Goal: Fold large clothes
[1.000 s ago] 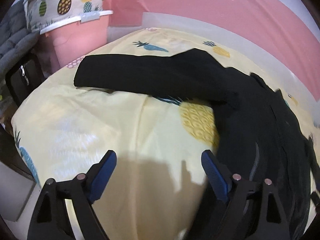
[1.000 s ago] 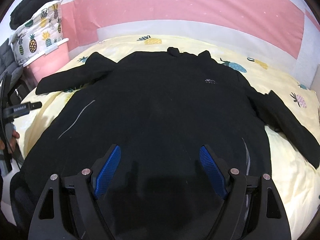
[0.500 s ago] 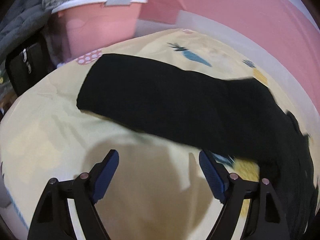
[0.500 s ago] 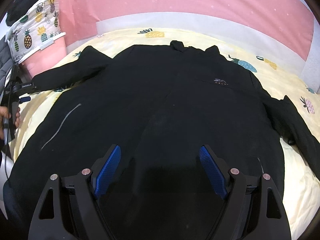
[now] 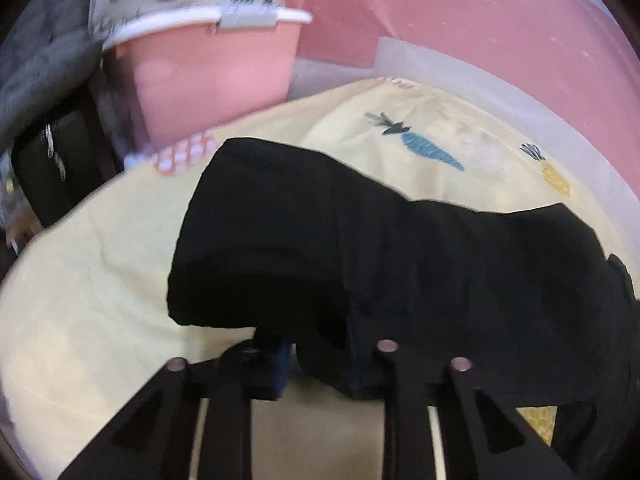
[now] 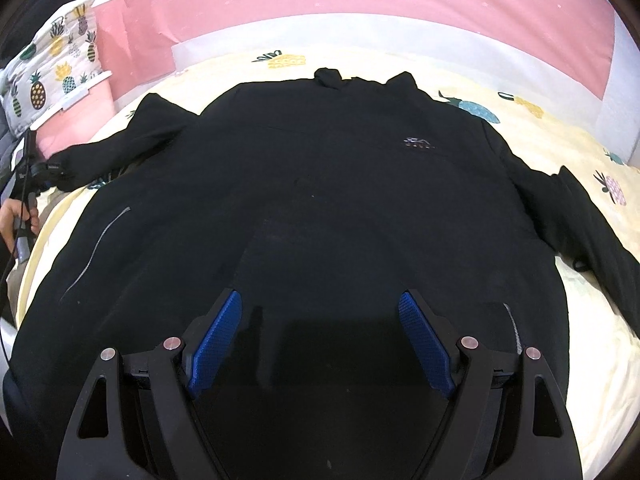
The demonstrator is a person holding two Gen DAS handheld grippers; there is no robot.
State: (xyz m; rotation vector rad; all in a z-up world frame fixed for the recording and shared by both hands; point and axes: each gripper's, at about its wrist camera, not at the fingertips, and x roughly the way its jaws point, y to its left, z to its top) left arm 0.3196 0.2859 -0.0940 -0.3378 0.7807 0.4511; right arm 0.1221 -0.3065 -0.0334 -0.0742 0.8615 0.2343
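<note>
A large black jacket lies spread flat on the yellow fruit-print bedsheet, collar at the far side, both sleeves out. In the left wrist view its left sleeve fills the middle. My left gripper is closed on the near edge of that sleeve by the cuff; the cloth hides the fingertips. The left gripper also shows at the sleeve end in the right wrist view. My right gripper is open and empty above the jacket's lower front.
A pink storage bin with a pineapple-print cover stands just off the bed's left corner, next to a black bag. A pink and white wall runs behind the bed. The right sleeve lies toward the bed's right edge.
My left gripper moved forward to the left sleeve and went from open to shut on its edge. My right gripper stayed open and edged slightly forward over the jacket.
</note>
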